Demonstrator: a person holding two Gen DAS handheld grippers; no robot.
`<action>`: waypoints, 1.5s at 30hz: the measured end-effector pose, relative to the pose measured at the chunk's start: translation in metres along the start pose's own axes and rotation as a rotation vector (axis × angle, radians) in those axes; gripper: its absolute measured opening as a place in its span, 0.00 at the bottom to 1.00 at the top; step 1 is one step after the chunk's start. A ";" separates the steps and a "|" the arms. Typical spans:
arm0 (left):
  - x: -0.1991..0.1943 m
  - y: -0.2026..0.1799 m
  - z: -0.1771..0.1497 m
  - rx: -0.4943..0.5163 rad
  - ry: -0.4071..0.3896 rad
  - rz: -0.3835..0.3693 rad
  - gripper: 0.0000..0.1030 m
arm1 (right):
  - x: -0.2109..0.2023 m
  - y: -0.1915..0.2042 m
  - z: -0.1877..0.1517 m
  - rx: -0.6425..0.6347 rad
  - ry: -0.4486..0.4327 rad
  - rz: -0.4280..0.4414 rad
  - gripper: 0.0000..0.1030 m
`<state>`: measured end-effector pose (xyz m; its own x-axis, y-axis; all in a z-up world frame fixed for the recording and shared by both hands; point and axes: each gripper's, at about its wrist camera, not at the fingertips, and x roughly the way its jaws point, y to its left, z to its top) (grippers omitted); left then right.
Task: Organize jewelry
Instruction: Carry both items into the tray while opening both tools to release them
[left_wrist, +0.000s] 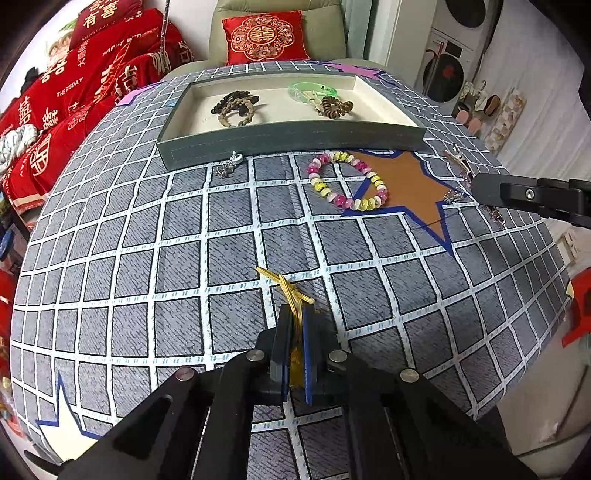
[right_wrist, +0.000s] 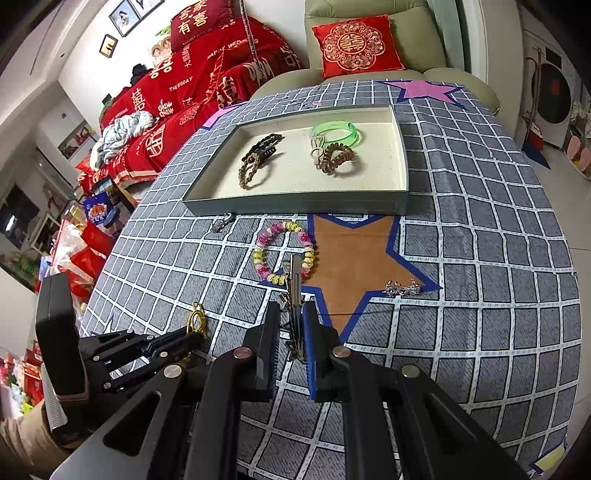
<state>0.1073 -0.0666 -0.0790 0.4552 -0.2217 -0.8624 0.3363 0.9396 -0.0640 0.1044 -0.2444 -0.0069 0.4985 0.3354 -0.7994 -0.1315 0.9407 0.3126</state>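
Observation:
My left gripper is shut on a gold cord bracelet, held just above the checked cloth; it also shows in the right wrist view. My right gripper is shut on a silver hair clip, held above the cloth in front of the bead bracelet. The grey tray at the back holds braided bracelets, a green bangle and a brown coil tie. The pink and yellow bead bracelet lies before the tray.
A small silver charm lies against the tray's front wall. A silver crystal piece lies on the brown star patch. Red cushions and a sofa stand behind the table. The table edge drops off at the right.

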 end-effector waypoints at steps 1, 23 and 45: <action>-0.012 0.001 0.000 0.001 -0.004 -0.001 0.13 | 0.000 0.000 0.000 0.000 -0.001 0.000 0.13; -0.059 0.031 0.077 0.007 -0.148 0.000 0.13 | -0.006 -0.009 0.048 0.004 -0.059 -0.024 0.13; 0.034 0.035 0.203 -0.013 -0.111 -0.006 0.13 | 0.070 -0.038 0.154 0.022 -0.035 -0.095 0.12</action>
<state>0.3022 -0.0944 -0.0085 0.5421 -0.2546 -0.8008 0.3289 0.9412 -0.0766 0.2759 -0.2647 0.0044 0.5377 0.2428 -0.8074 -0.0640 0.9666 0.2481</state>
